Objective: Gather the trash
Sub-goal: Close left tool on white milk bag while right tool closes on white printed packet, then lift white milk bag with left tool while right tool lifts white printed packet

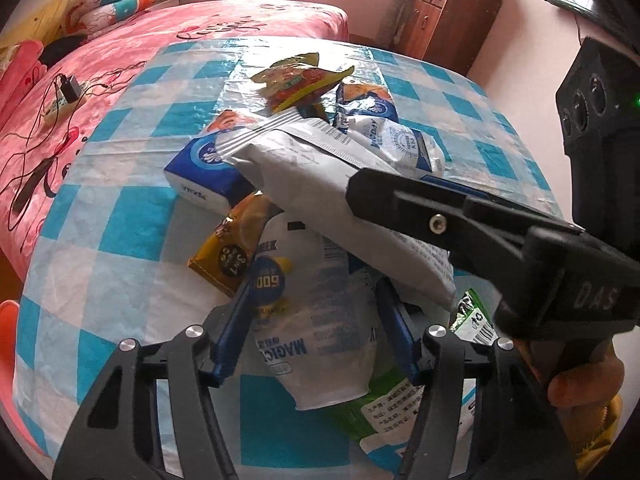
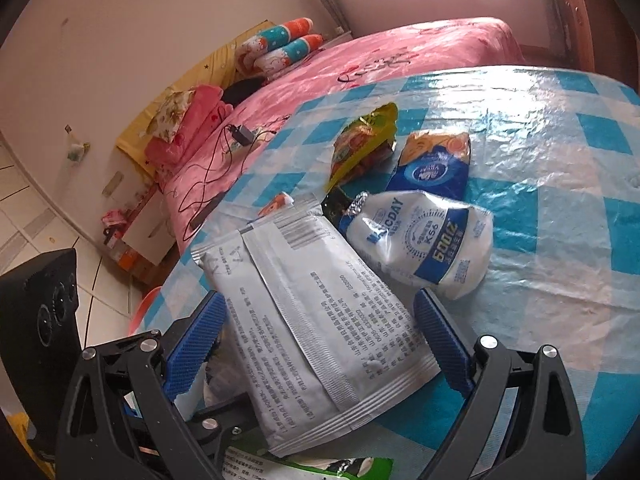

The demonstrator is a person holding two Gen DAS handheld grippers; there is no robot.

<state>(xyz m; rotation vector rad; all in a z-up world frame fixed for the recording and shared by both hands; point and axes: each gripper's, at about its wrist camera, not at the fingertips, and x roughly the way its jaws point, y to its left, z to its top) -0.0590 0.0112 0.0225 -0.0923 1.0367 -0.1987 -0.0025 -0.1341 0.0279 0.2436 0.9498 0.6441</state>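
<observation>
Mostly clear tablecloth beyond wrappers

bare tablecloth beyond wrappers

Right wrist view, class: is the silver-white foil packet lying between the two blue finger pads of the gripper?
Yes, the silver-white foil packet lies between the blue finger pads of the right gripper.

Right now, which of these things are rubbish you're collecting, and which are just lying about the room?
Part of the job:
- silver pouch, between the right tongs
- white milk bag, between the left tongs
- yellow wrapper
- red-and-yellow noodle packet
- blue-and-white pouch

Just lying about:
- charger and cables on the pink bed
- pillows
- wooden cabinet
</observation>
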